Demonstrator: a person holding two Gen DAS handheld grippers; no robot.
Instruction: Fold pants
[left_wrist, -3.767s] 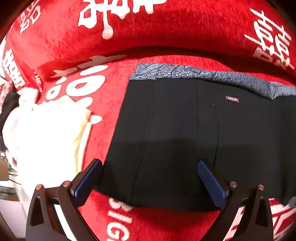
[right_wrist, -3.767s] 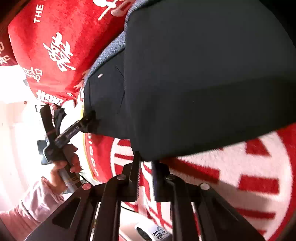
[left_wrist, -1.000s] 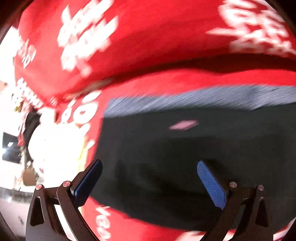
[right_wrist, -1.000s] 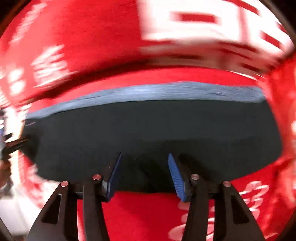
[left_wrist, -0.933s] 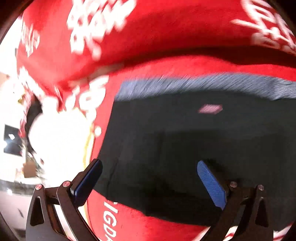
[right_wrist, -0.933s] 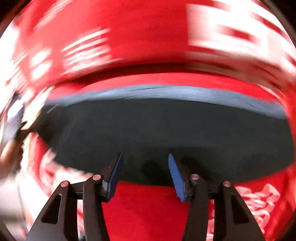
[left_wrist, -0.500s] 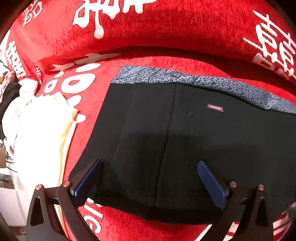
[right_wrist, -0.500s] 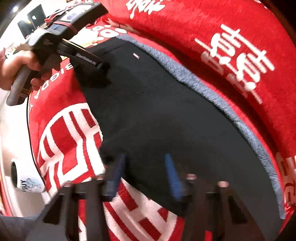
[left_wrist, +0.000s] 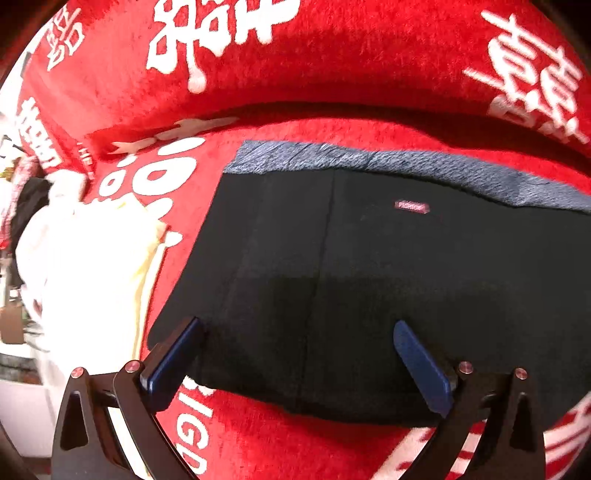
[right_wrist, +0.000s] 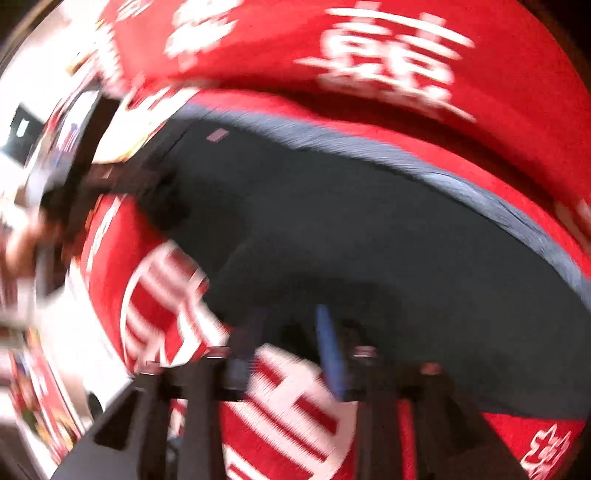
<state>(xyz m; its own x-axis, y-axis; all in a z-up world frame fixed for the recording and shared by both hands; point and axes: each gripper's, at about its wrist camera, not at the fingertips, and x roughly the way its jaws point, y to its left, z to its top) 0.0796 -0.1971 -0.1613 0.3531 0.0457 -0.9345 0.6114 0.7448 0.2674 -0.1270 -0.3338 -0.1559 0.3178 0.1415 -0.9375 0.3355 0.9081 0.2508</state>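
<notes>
The black pants (left_wrist: 369, 280) lie folded flat on a red plush cover, with a grey waistband (left_wrist: 369, 162) along the far edge and a small pink label (left_wrist: 412, 206). My left gripper (left_wrist: 295, 332) is open wide, its blue fingers over the near left edge of the pants, holding nothing. In the blurred right wrist view the pants (right_wrist: 351, 221) fill the middle. My right gripper (right_wrist: 290, 325) is open at their near edge, empty. The left gripper (right_wrist: 122, 177) shows at the pants' left corner.
The red cover with white characters (left_wrist: 332, 74) rises as a backrest behind the pants. A white and cream cloth (left_wrist: 88, 273) lies to the left. The room floor and clutter show at the far left (right_wrist: 22, 147).
The right gripper has swung fast along the near edge of the pants; its view is blurred. The left gripper has shifted slightly left and stays open.
</notes>
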